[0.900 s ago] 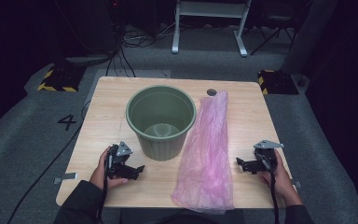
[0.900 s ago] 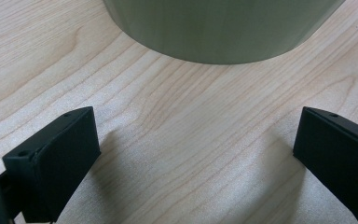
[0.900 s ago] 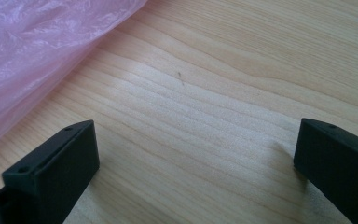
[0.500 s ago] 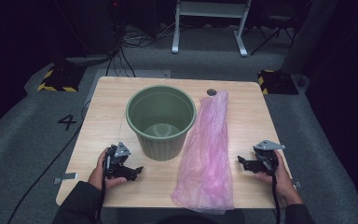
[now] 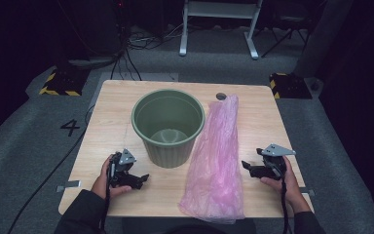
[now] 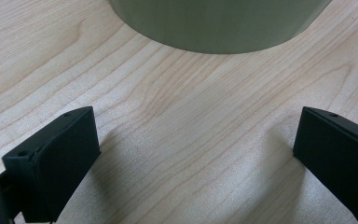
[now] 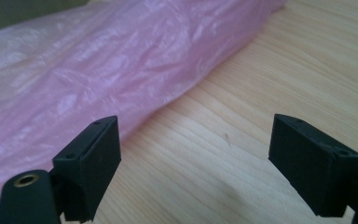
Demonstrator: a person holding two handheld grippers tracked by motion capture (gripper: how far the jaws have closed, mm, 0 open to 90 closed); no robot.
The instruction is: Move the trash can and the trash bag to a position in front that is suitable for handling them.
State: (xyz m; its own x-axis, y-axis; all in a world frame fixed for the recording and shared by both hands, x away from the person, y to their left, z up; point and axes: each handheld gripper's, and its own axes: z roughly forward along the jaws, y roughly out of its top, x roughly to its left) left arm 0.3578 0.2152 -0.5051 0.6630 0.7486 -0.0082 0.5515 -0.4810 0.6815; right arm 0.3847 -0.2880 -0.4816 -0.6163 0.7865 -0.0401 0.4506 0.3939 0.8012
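1. Right now both tools are resting low on the wooden table: the left gripper is sitting in front of the green plastic bin, the right gripper just beside the pink plastic bag. Both are standing spread wide with nothing between the jaws.

2. Judging from the layout, the work in hand is probably lining the bin with the bag. The bag is lying flat and lengthwise to the right of the bin, one long edge touching or nearly touching the bin wall, its near end reaching the table's front edge.

3. Thin film is the main risk: the right gripper is approaching from the side, and a low pinch could be scraping the table and catching only one layer, or both layers together, so the mouth is not opening.

4. Which end is the open mouth I cannot tell, so a grasp could be taking the sealed end.

5. A sliding bag could be going off the front edge, where part of it is already lying at the brink.

6. The bin looks light and empty; a nudge from the left gripper or a tug on the film could be tipping or pushing it.
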